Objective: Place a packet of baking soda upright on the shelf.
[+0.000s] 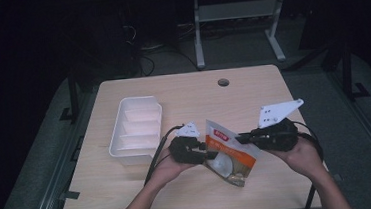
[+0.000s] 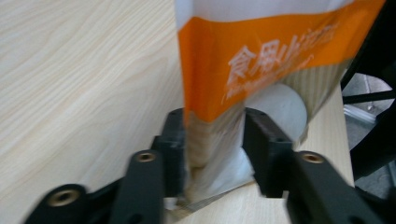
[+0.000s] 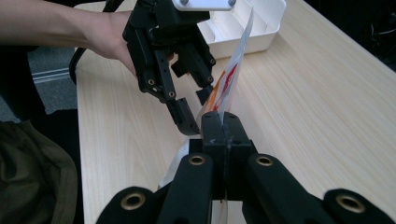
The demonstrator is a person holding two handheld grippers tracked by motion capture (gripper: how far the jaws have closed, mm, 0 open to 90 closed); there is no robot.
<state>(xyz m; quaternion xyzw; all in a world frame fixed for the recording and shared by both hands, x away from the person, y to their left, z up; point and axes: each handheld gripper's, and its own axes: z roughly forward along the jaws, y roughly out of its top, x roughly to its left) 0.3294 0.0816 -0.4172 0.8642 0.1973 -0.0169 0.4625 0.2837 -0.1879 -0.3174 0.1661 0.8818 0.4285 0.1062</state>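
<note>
The orange-and-white pouch (image 1: 229, 152) hangs just above the desk (image 1: 252, 86) between both hands, the right tool (image 3: 223, 122) clamped on its edge and the left tool (image 2: 214, 140) straddling its bottom, pads not yet pressing — it could swing or slip free.

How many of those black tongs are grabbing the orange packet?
2. The left tongs straddle the orange packet at its left side; the right tongs pinch its right edge, just above the table.
</note>
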